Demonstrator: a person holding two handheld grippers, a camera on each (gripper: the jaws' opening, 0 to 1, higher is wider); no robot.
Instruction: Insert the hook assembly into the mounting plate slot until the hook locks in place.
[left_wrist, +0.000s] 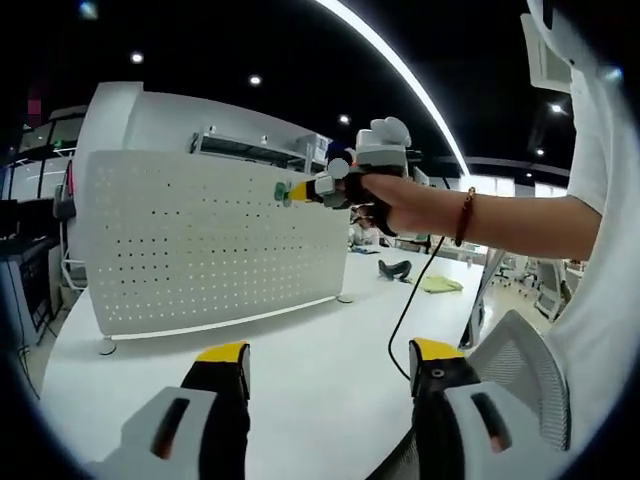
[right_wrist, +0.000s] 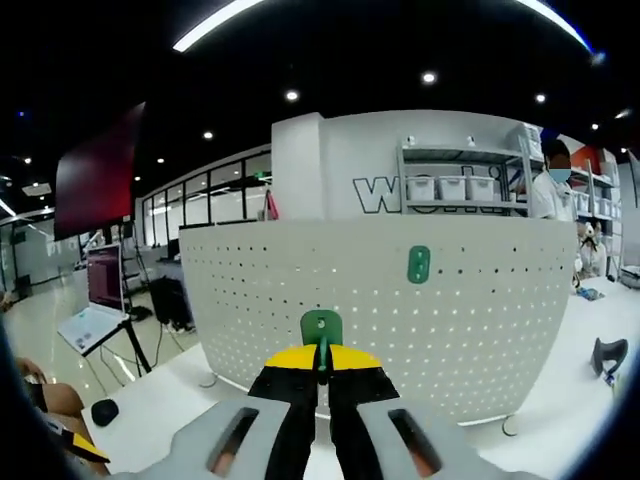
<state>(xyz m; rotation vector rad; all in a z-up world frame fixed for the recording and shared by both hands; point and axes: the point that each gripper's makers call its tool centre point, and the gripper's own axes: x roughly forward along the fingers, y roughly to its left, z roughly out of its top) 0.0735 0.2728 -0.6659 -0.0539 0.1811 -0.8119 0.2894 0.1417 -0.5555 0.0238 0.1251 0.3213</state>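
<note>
While held low over the white table (left_wrist: 300, 370), left claw (left_wrist: 325, 372) gapes wide with nothing between its yellow-tipped jaws, probably parked clear so board and hook stay in sight. Ahead of it, standing upright: white perforated mounting plate (left_wrist: 200, 240). Up and to the right, right claw (left_wrist: 300, 190), seen from the side. Pinched tight in right claw (right_wrist: 322, 365): green plastic hook assembly (right_wrist: 321, 328), long axis along the jaws, pointing at the plate. Already fixed beyond, higher right: second green hook (right_wrist: 419, 264).

Green hook (right_wrist: 321, 327), white dotted pegboard (right_wrist: 300, 290), yellow-tipped jaws.
</note>
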